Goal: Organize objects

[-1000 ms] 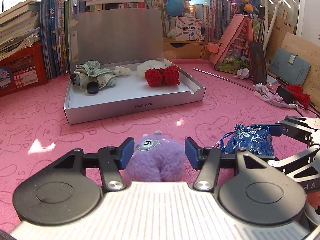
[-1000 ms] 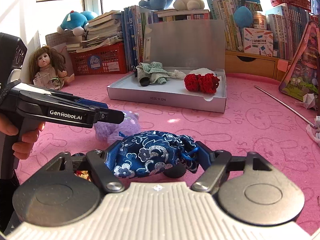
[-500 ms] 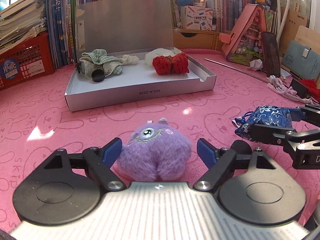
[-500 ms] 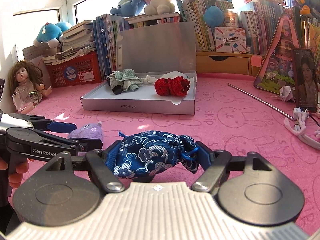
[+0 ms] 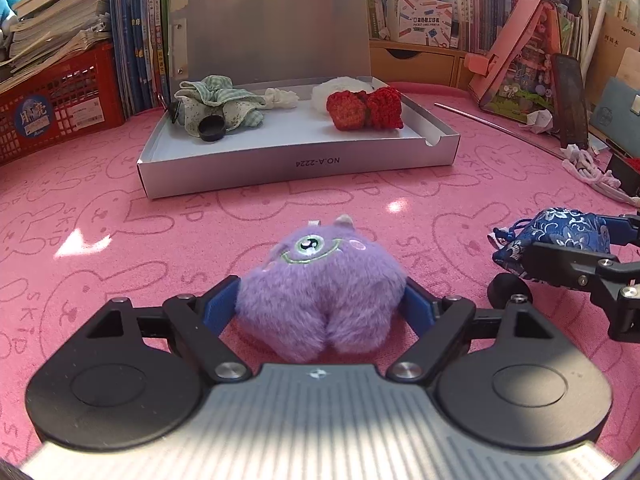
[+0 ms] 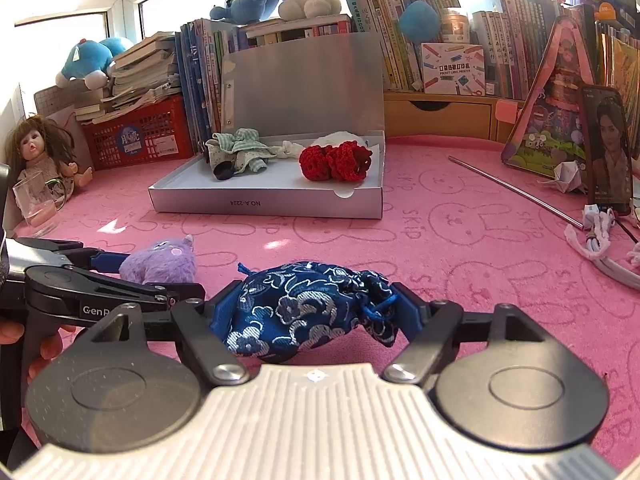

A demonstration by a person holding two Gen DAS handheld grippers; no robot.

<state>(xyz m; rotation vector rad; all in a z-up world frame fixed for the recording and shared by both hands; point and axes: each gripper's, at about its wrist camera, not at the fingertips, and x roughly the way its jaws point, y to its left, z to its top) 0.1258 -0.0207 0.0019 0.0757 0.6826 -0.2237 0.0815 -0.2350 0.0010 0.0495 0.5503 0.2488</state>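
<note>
L gripper (image 5: 320, 312) is sitting low on the pink desk (image 5: 100, 240), its jaws having just been opening and now standing apart round the purple plush toy (image 5: 320, 284). The toy is resting on the desk between the blue pads (image 5: 219, 311); whether the pads are touching the fur or just beside it, can't tell. The toy's one-eyed face is pointing toward 12 o'clock.

From the toy, at approx 12 o'clock, the grey box (image 5: 296, 164) is lying open w/ its lid standing up at the back. Inside, L to R: a green checked cloth bundle (image 5: 216, 104) w/ a black cap (image 5: 212, 133) at its front, a white bit of fabric (image 5: 282, 98), then a red crocheted piece (image 5: 366, 109) at the R end.

At approx 3 o'clock from the toy, the R gripper (image 6: 314, 316) is clamping its jaws on the blue embroidered pouch (image 6: 304, 312), pads pressing both ends, the pouch sitting low at the desk. A black round thing (image 5: 509, 292) is showing under the pouch.

In the R wrist view a person's hand (image 6: 40, 344) is holding the L gripper's handle at 9 o'clock. A doll (image 6: 38, 160) & a glass (image 6: 34, 208) are at the far L edge, a red basket (image 6: 136, 136) is beside them, and a metal rod (image 6: 516, 192) is lying at 2 o'clock.
</note>
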